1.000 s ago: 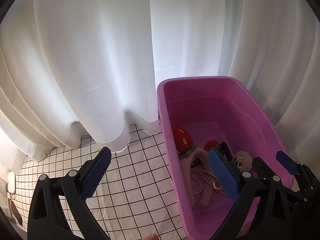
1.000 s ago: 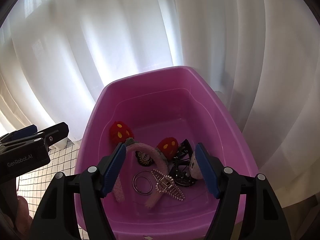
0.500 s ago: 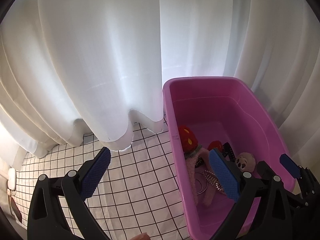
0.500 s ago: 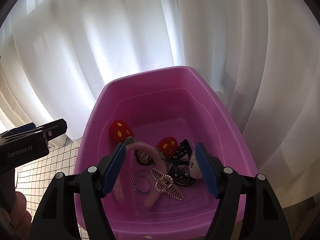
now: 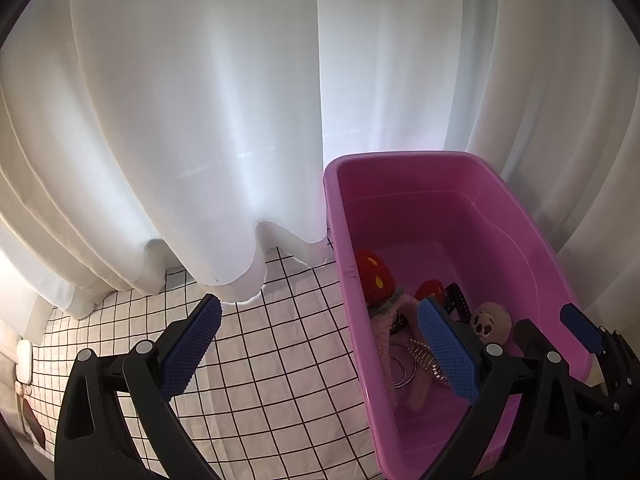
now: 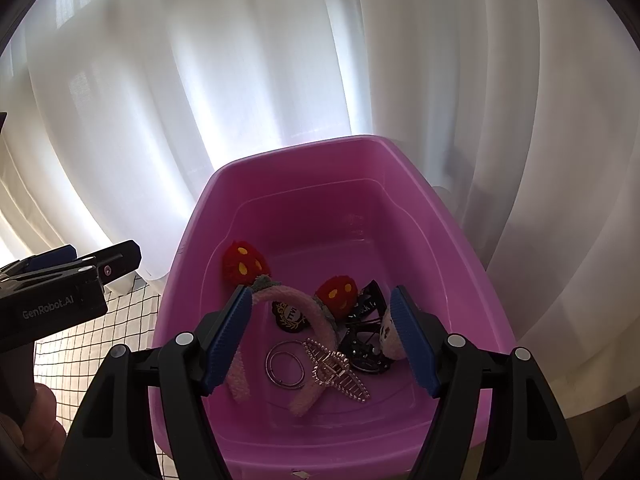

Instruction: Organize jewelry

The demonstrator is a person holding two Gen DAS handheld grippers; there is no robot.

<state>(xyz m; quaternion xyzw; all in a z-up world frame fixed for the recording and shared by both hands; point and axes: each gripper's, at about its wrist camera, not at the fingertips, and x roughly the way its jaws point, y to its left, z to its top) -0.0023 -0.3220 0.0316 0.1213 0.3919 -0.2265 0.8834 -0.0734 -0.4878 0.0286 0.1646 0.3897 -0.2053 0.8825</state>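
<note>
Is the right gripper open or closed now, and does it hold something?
Open and empty. The right gripper has its blue pads wide apart above the pink tub; the silver hair claw lies untouched on the bottom.

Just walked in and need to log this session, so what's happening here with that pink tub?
A person holds a two-finger tool in each hand over a checked tablecloth. The right tool hangs open above the pink tub, which holds a fuzzy pink headband, a silver ring, a metal hair claw and dark clips. The left tool is open too, straddling the tub's left wall. Neither grips anything.
</note>
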